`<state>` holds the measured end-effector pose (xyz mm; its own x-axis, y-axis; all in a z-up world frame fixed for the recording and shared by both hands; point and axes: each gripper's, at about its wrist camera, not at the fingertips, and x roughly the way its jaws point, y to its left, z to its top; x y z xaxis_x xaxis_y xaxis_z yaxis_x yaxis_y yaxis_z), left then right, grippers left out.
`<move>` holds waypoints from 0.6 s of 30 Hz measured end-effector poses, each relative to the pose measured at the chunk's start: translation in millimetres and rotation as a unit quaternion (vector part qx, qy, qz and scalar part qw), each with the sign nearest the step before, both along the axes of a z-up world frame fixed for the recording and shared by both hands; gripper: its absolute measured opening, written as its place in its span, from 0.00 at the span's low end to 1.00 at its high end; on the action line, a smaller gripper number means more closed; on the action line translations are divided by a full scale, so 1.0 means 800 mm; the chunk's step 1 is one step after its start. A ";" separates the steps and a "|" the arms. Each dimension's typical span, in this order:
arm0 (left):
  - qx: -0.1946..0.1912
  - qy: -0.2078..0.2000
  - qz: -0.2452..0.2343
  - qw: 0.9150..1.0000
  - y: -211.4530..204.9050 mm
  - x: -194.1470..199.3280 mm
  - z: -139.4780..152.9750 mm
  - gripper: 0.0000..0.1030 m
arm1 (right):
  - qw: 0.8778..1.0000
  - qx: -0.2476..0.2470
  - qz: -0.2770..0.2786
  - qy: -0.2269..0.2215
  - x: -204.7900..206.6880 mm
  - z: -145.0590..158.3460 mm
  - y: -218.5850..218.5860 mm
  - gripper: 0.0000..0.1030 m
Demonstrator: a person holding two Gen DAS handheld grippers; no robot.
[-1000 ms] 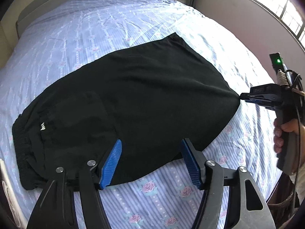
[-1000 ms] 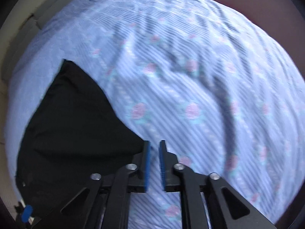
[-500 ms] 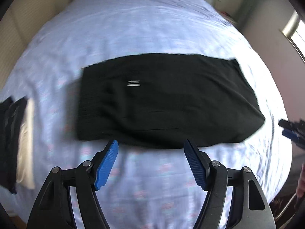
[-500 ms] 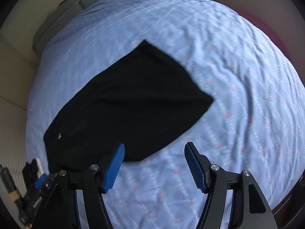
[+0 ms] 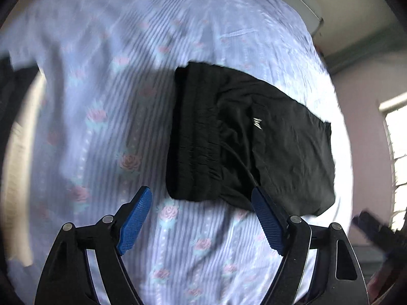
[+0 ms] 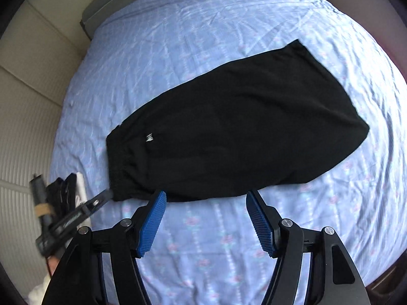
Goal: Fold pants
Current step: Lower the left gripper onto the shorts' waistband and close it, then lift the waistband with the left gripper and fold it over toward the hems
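**Pants Laid Long on the Bed, Both Claws Spread and Empty**

**Left wrist view.** We see one pair of black pants (image 5: 244, 137) lying flat on the bed (image 5: 106, 96), which carries a blue striped sheet with a rose print. The elastic waistband faces our left claw (image 5: 202, 218), with the small white logo just behind it. We judge that the pants already lie folded lengthwise, one leg over the other, so that a crosswise fold can follow. The left claw stands wide, its two blue pads well apart and holding nothing. Its right pad sits at the near waistband corner; this view does not settle whether it touches the cloth. We judge this position suits a pinch on that corner. The picture is blurred, and a dark shape at the left edge cannot be identified.

**Right wrist view.** We count one pair of pants (image 6: 236, 132) again, stretched diagonally across the bed (image 6: 178, 38), waistband lower left, leg hems upper right. The right claw (image 6: 206, 218) hovers wide and empty just beside the near long edge. The left claw (image 6: 101, 198) appears at the waistband corner. One stack of folded clothes (image 6: 67, 190) rests at the bed's left edge, probably finished items set aside.
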<state>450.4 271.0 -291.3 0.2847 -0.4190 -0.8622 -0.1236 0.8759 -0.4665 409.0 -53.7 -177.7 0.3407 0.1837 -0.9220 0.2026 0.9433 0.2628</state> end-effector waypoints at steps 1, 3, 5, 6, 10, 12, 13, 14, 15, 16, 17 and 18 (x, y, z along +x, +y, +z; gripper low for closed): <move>-0.012 0.010 0.009 1.000 0.006 0.007 -0.013 0.78 | 1.000 -0.008 0.008 0.002 0.002 -0.001 0.011 0.65; -0.027 0.021 0.016 0.999 0.011 0.017 -0.031 0.78 | 1.000 -0.023 0.016 0.011 0.006 -0.006 0.027 0.65; -0.053 0.029 0.013 0.998 0.012 0.028 -0.046 0.78 | 0.999 -0.025 0.020 0.016 0.007 -0.009 0.036 0.65; -0.068 0.034 0.008 0.997 0.012 0.033 -0.053 0.78 | 0.999 -0.025 0.022 0.019 0.007 -0.012 0.043 0.65; -0.127 0.040 0.003 0.991 0.022 0.047 -0.082 0.77 | 0.999 -0.024 0.022 0.033 0.001 -0.018 0.068 0.65; -0.159 0.036 0.008 0.987 0.027 0.050 -0.086 0.75 | 0.999 -0.022 0.031 0.034 0.000 -0.018 0.082 0.65; -0.175 0.035 0.011 0.984 0.029 0.051 -0.089 0.65 | 0.998 -0.026 0.036 0.033 -0.002 -0.016 0.089 0.65; -0.188 0.035 0.013 0.982 0.031 0.052 -0.092 0.58 | 0.998 -0.028 0.041 0.032 -0.003 -0.014 0.095 0.65; -0.201 0.040 0.014 0.979 0.031 0.054 -0.096 0.52 | 0.998 -0.032 0.047 0.030 -0.003 -0.012 0.102 0.65; -0.206 0.042 0.016 0.977 0.030 0.055 -0.099 0.52 | 0.998 -0.035 0.053 0.026 -0.004 -0.009 0.108 0.65; -0.212 0.040 0.015 0.976 0.030 0.056 -0.101 0.52 | 0.997 -0.035 0.057 0.023 -0.004 -0.006 0.112 0.65; -0.216 0.039 0.016 0.975 0.030 0.057 -0.102 0.52 | 0.997 -0.035 0.059 0.021 -0.004 -0.005 0.115 0.65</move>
<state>495.8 295.2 -372.9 0.2441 -0.7406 -0.6261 -0.1974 0.5941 -0.7798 405.5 38.2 -181.4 0.2809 0.1544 -0.9472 0.0991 0.9770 0.1886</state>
